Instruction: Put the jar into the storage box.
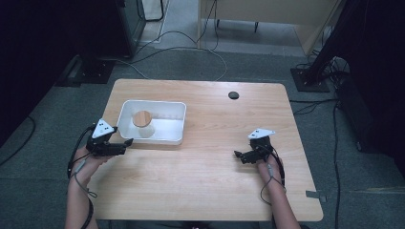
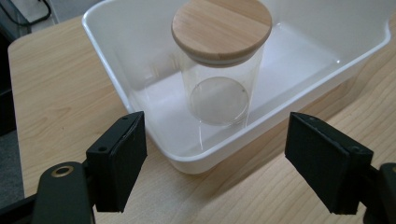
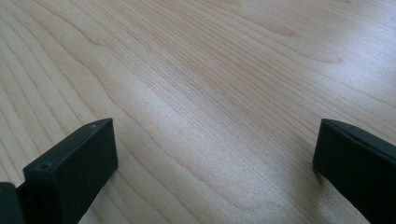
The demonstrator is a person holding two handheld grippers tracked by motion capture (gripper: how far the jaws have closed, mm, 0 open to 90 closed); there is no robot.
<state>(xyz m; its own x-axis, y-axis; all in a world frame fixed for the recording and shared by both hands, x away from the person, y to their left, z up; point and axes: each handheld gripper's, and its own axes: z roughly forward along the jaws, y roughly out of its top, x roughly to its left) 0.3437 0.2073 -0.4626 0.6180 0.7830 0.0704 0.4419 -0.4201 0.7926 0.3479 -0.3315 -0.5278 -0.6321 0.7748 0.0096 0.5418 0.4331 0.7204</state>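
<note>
A clear glass jar (image 2: pixel 219 86) with a round wooden lid (image 1: pixel 142 118) stands upright inside a white plastic tub (image 1: pixel 168 139) on the left half of the table. My left gripper (image 1: pixel 125 143) hovers just outside the tub's near left corner, pointing at it. In the left gripper view (image 2: pixel 217 161) its jaws stand apart with nothing between them, and the tub's rim (image 2: pixel 205 161) lies just ahead. My right gripper (image 1: pixel 237 154) rests low over bare wood at the right, pointing left. In the right gripper view (image 3: pixel 212 163) its jaws are wide apart and empty.
A small black round cap (image 1: pixel 233 95) sits in the wooden table (image 1: pixel 205 191) near the far edge. Cables trail from both grippers along the forearms. Dark stands and cables lie on the floor beyond the table.
</note>
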